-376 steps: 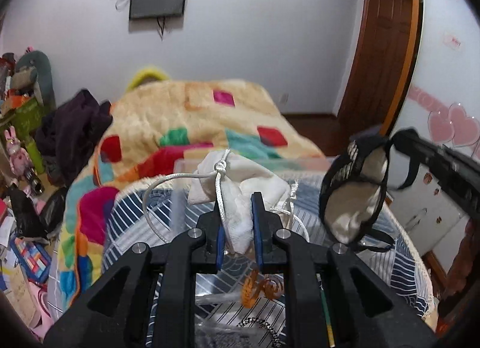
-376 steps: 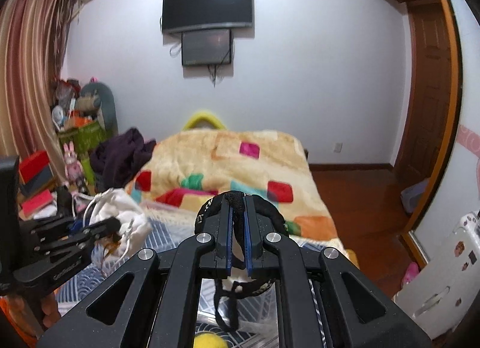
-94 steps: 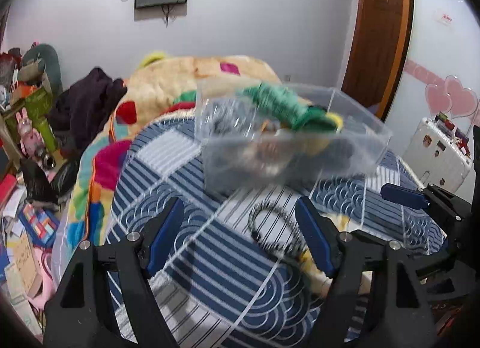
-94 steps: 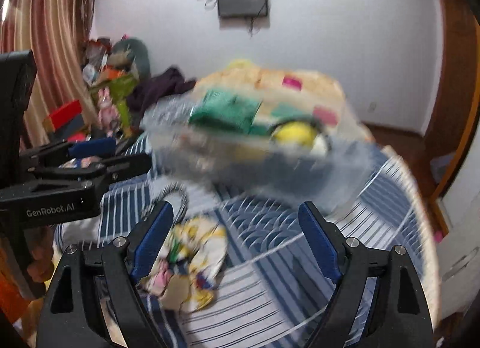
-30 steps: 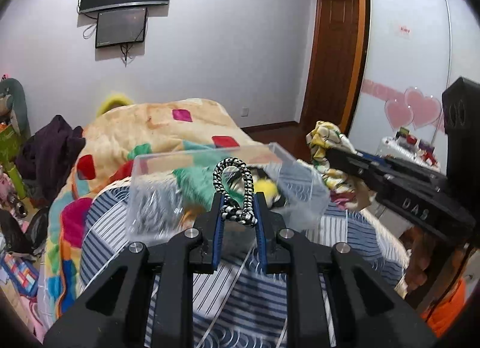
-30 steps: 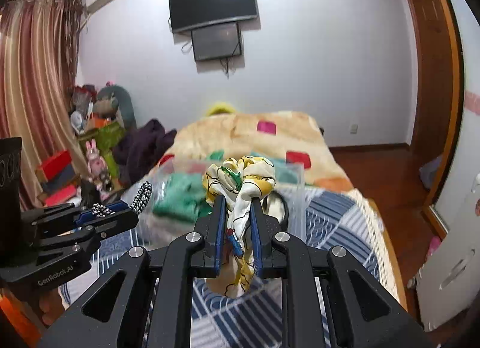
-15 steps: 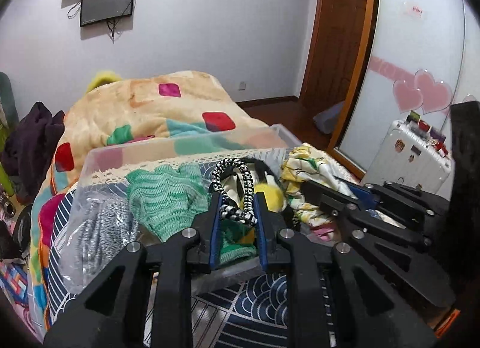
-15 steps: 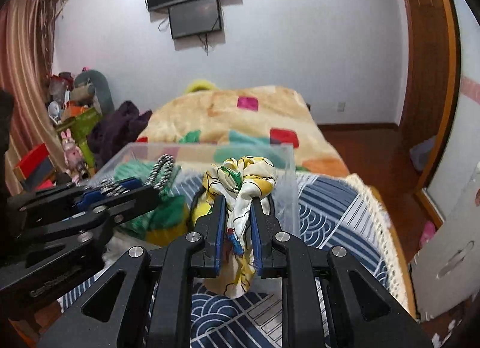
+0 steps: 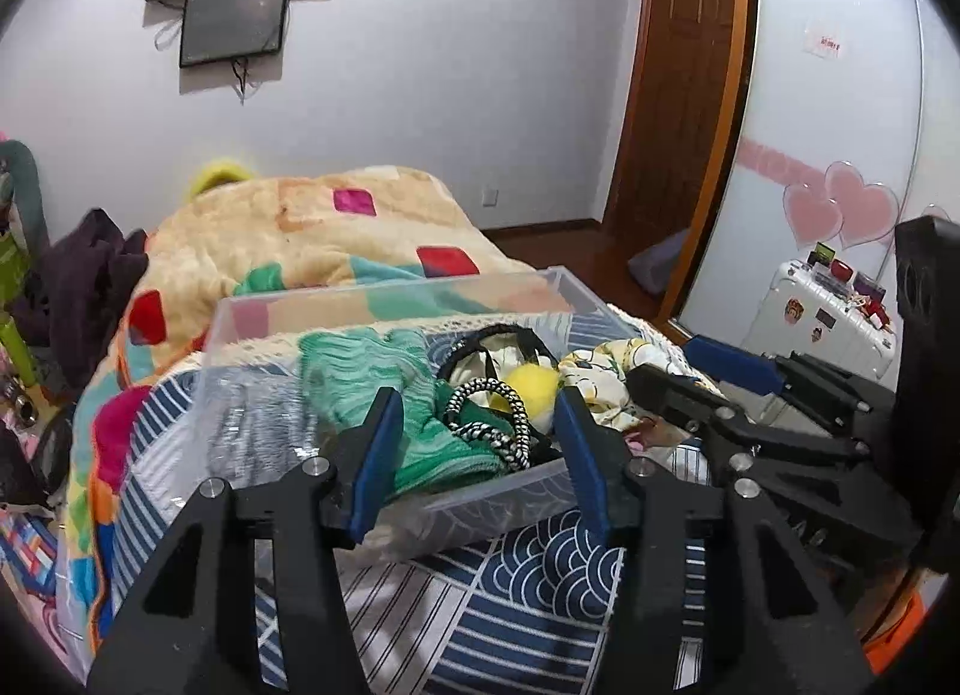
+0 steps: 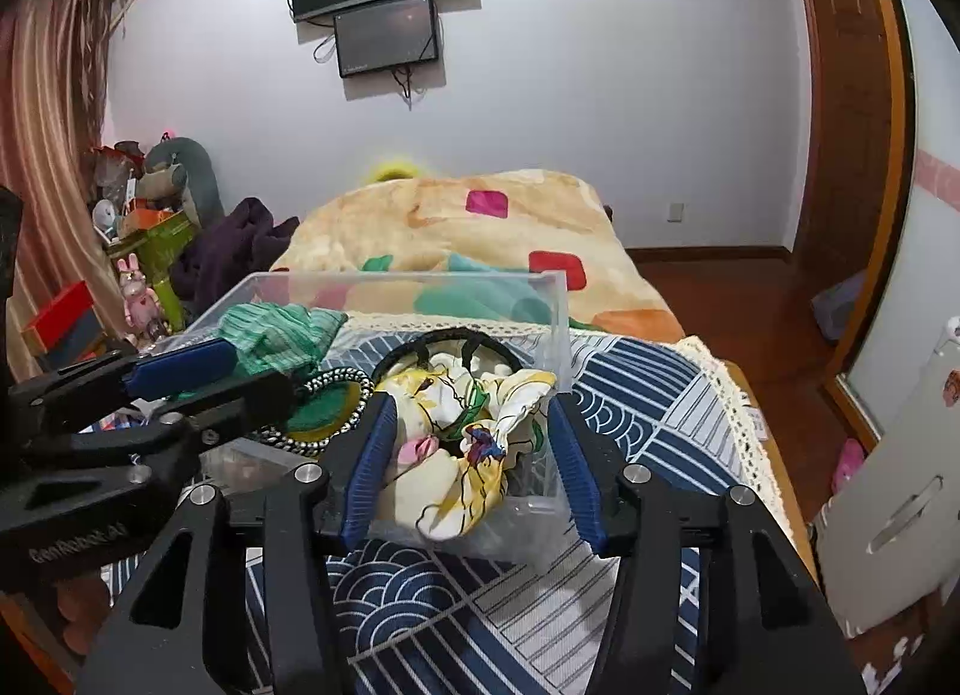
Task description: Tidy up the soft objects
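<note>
A clear plastic bin [image 9: 390, 299] [image 10: 555, 305] sits on the blue patterned bedspread. In it lie a green knit cloth [image 9: 372, 365] [image 10: 270, 335], a yellow ball [image 9: 531, 389], a black-and-white braided cord [image 9: 486, 413] [image 10: 336, 389] and a yellow floral scarf [image 10: 468, 449] [image 9: 606, 377]. My left gripper [image 9: 477, 449] is open and empty just above the cord at the bin's near edge. My right gripper [image 10: 468, 461] is open and empty around the scarf, which rests in the bin's near right corner.
A beige blanket [image 9: 312, 233] with coloured squares covers the bed behind the bin. Dark clothes [image 9: 78, 275] and toys pile at the left. A white suitcase [image 9: 822, 323] and a wooden door [image 9: 678, 95] stand at the right.
Both grippers have opened. The left one let go of the braided cord and the right one let go of the floral scarf; both items now lie in the bin.
</note>
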A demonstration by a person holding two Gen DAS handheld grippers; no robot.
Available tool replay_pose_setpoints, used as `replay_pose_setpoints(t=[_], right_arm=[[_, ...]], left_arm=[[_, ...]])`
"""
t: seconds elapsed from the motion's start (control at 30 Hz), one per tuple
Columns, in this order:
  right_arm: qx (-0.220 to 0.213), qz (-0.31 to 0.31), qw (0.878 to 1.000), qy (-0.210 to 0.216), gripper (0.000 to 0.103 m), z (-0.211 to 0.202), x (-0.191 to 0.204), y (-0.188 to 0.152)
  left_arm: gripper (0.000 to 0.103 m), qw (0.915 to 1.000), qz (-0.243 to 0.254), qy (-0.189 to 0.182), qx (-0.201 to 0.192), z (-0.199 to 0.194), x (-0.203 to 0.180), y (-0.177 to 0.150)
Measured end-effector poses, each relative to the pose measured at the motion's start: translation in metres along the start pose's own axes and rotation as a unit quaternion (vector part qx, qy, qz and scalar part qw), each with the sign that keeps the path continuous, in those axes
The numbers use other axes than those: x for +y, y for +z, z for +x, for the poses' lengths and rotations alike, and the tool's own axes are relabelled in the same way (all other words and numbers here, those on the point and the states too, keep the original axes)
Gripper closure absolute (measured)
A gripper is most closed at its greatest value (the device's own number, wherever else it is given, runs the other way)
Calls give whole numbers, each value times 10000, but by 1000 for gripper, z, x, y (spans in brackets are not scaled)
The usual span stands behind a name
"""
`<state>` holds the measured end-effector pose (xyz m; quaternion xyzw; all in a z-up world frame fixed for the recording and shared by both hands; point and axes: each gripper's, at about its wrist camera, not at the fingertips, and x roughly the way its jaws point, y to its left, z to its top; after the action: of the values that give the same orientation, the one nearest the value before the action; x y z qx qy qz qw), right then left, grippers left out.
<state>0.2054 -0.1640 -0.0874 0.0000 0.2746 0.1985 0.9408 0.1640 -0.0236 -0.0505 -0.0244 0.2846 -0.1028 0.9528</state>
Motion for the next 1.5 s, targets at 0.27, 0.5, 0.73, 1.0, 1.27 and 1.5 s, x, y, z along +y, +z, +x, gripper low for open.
replay_pose_setpoints(t=[0.27,0.5,0.73,1.0,1.27,1.5], right_arm=[[-568,-253,9981,40,54,-41,14,13],[-1205,-407,9919,50,40,-81,27,23],[-1576,-432,9865,101,24,-101,34,27],[-1719,-382,9843,149,10,-108,40,24],[-1773,-292,9836,151,0,-108,38,19],[-1736,-238,9844,186,0,-108,36,14]], left_arm=[[51,9972,63,71,-738,-57,-4,1],[45,9915,-9,234,-1276,-99,-1,9],[30,9844,-126,348,-1721,-134,4,9],[12,9795,-3,492,-1953,-152,-1,2],[4,9794,43,550,-1941,-154,-6,-2],[1,9800,34,578,-1905,-153,-6,-3]])
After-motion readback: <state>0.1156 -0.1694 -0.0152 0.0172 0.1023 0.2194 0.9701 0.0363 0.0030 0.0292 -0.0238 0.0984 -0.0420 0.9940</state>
